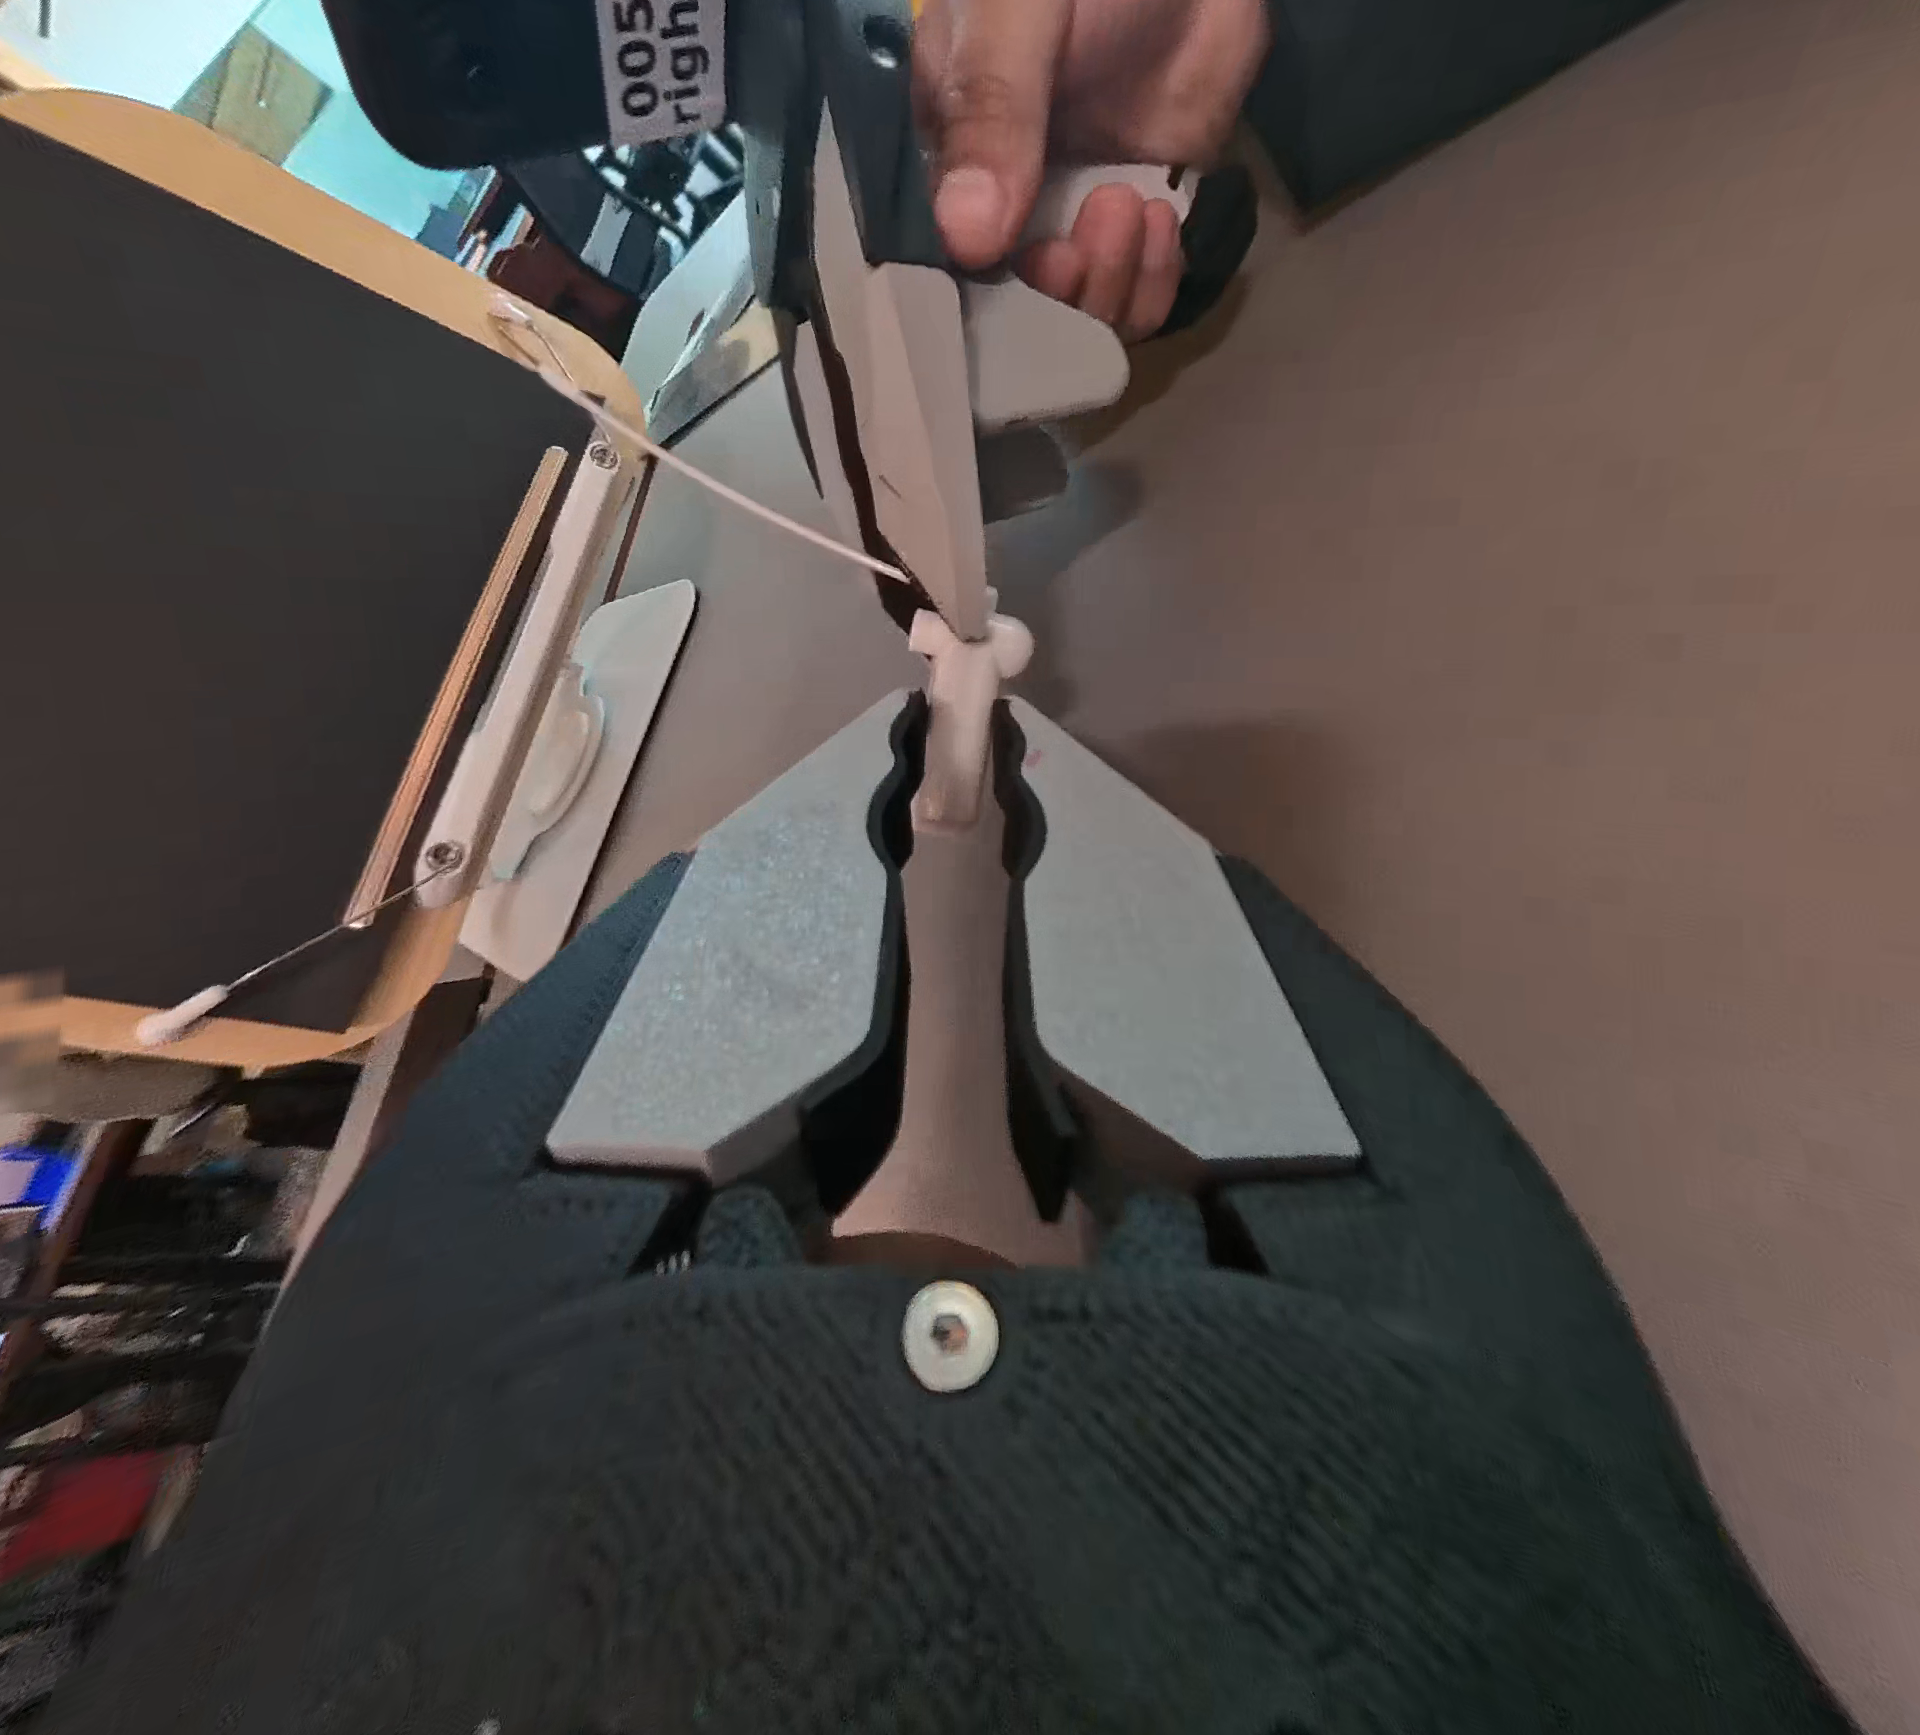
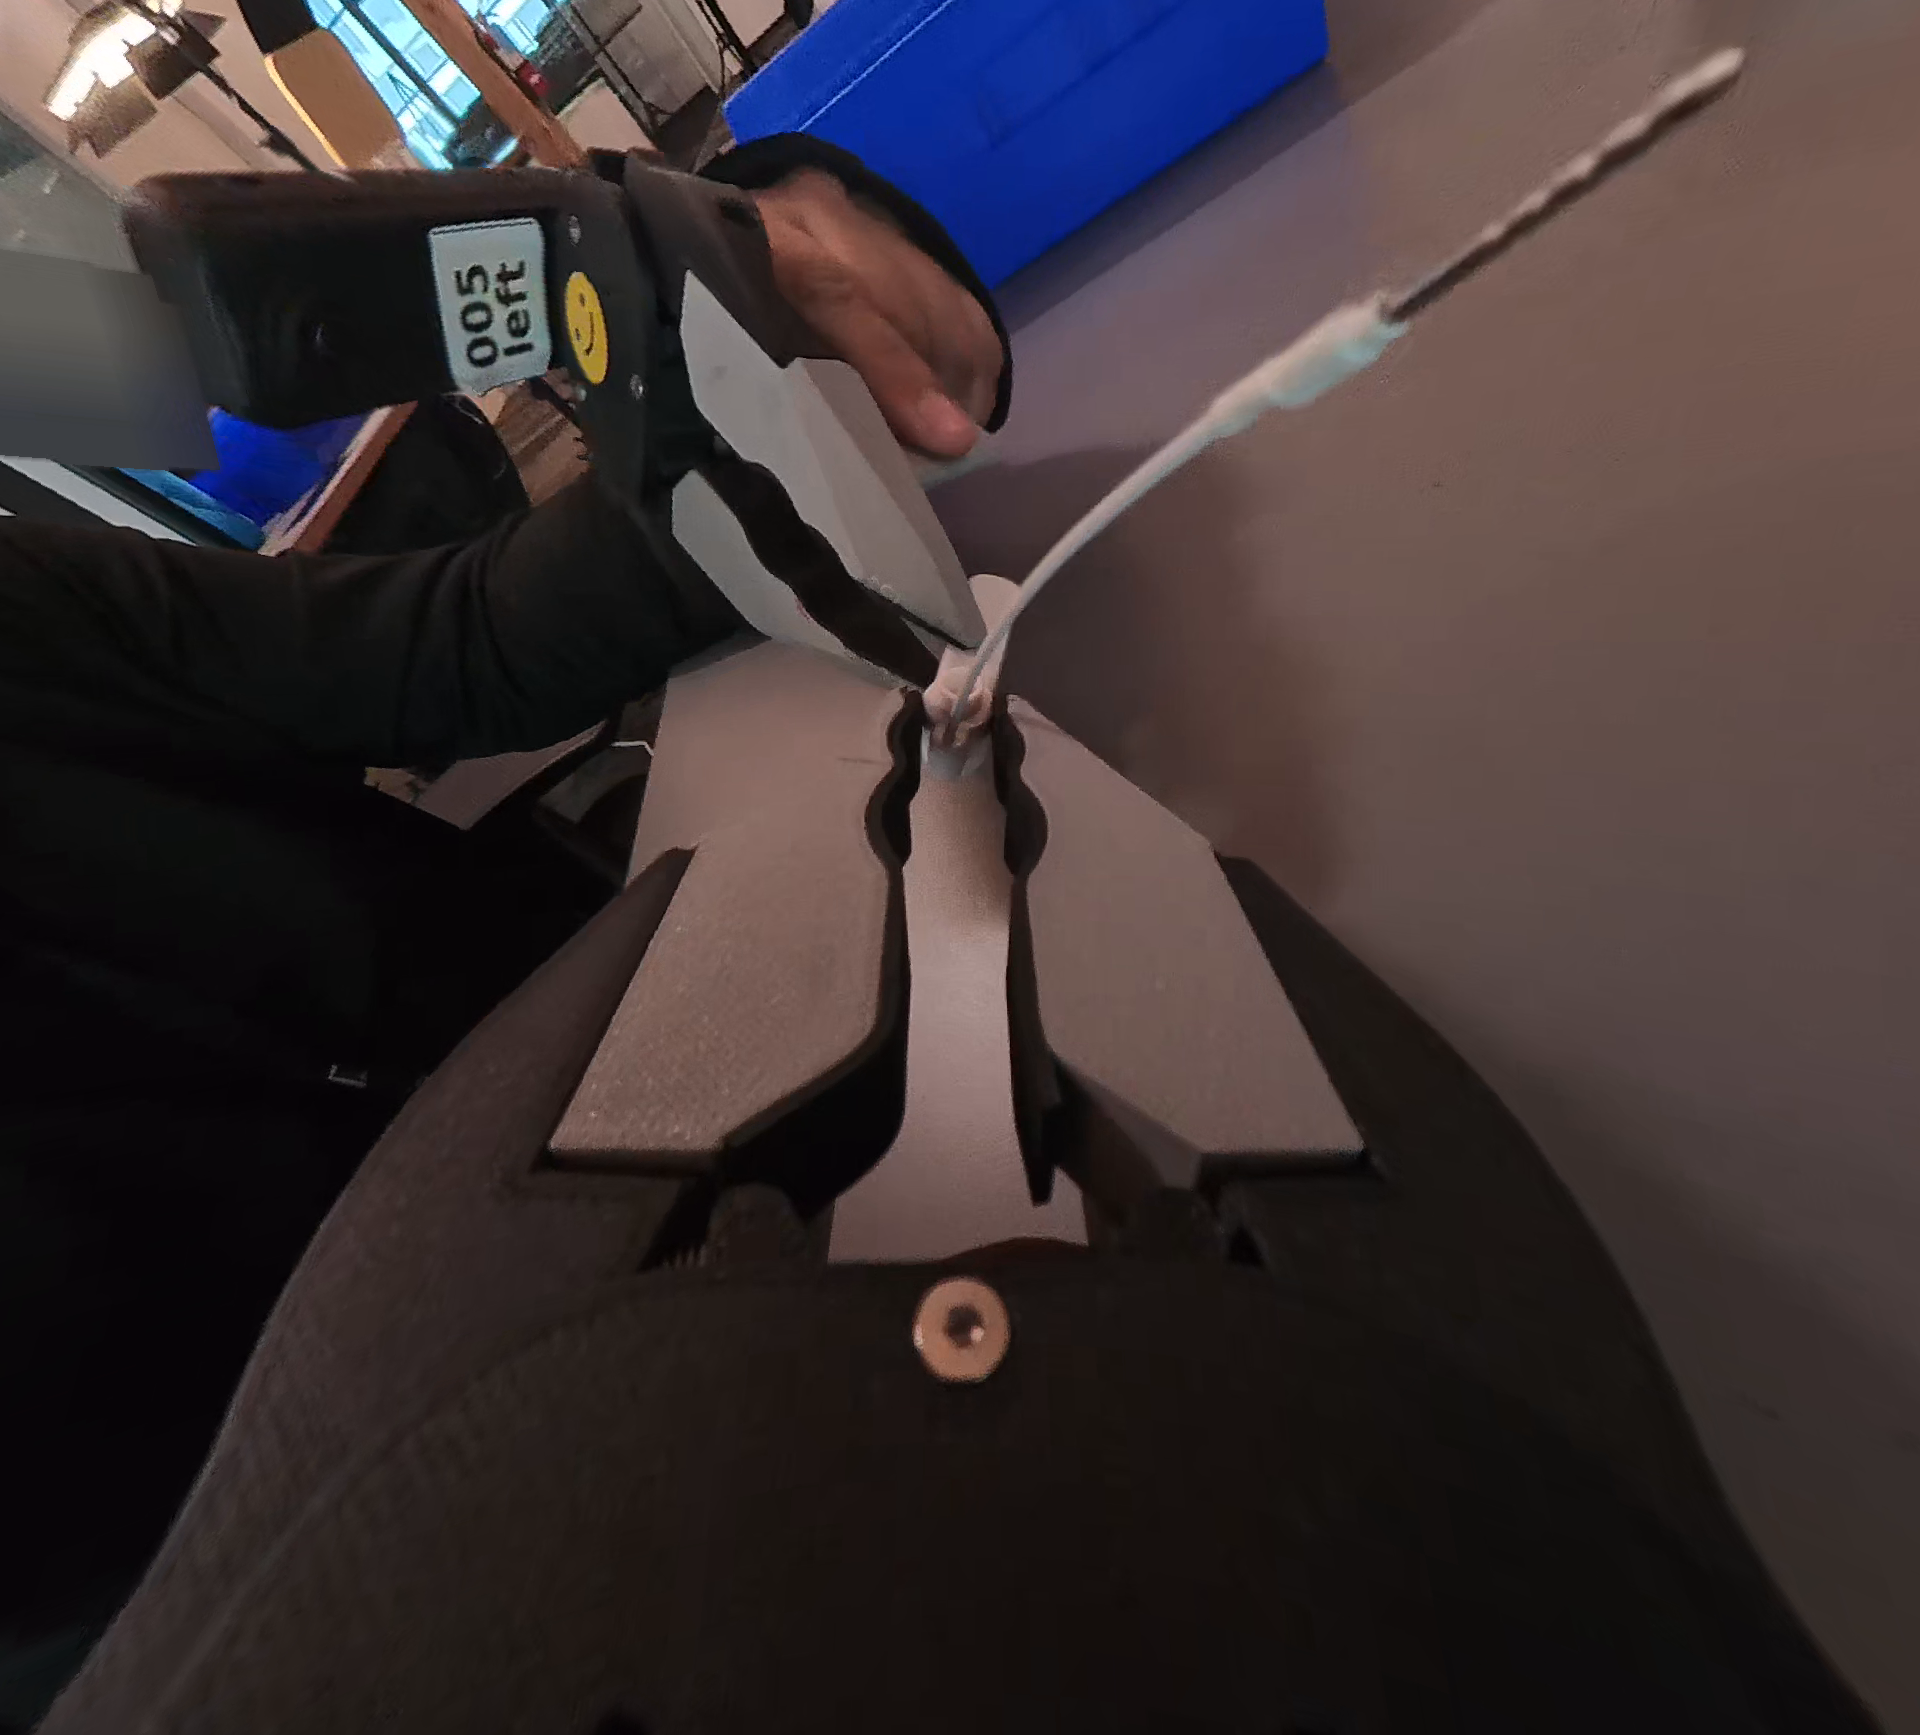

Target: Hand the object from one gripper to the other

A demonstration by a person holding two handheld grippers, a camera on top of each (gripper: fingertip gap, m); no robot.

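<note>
Grippers meet tip to tip on one plug

Left gripper (image 1: 954, 724) pinches the white plug (image 1: 958, 729) at its fingertips. Right gripper (image 2: 954, 729) comes from the opposite side, fingers pressed on the plug's far end. Both are equally near. Its cable (image 2: 1122, 501) trails off sideways over the table (image 2: 1558, 750), clear of both.

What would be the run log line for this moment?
phase: handover | left gripper: shut on white piece | right gripper: shut on white piece | both hold
</note>
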